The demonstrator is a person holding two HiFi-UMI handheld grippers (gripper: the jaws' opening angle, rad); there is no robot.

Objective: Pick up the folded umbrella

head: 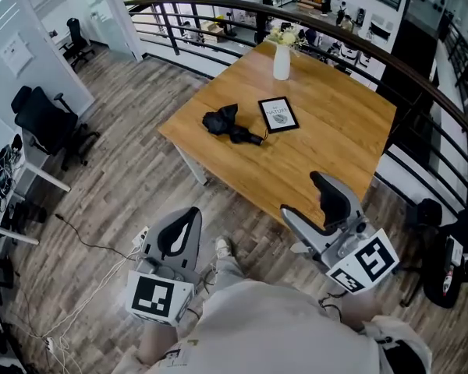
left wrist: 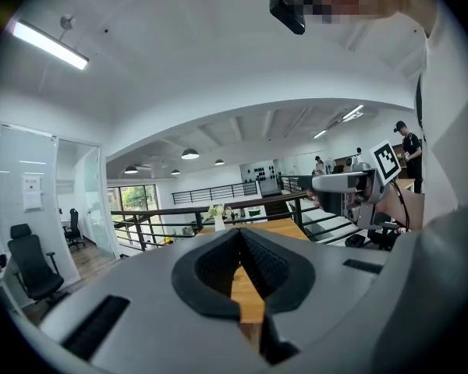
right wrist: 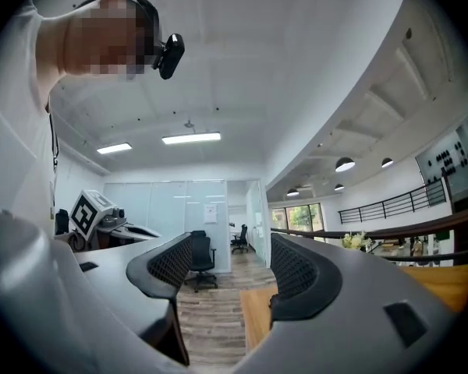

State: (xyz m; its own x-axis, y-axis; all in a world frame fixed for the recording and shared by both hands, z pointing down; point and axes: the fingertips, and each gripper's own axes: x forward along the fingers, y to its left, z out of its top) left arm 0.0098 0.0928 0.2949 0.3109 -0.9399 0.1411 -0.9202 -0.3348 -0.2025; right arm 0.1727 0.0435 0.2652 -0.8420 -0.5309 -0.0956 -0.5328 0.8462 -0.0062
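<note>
The folded black umbrella [head: 232, 125] lies on the near-left part of the wooden table [head: 335, 139], its handle end pointing right. Both grippers hang well short of it, near the person's body. My left gripper [head: 193, 212] is over the floor in front of the table, its jaws shut with the tips together [left wrist: 238, 232] and nothing between them. My right gripper [head: 308, 199] is at the table's near edge, open and empty [right wrist: 230, 244]. Neither gripper view shows the umbrella.
A framed picture [head: 278, 114] lies just right of the umbrella and a white vase of flowers [head: 281, 61] stands at the far side. A black railing [head: 218, 6] curves behind the table. Office chairs [head: 51, 123] stand left; cables [head: 93, 248] cross the floor.
</note>
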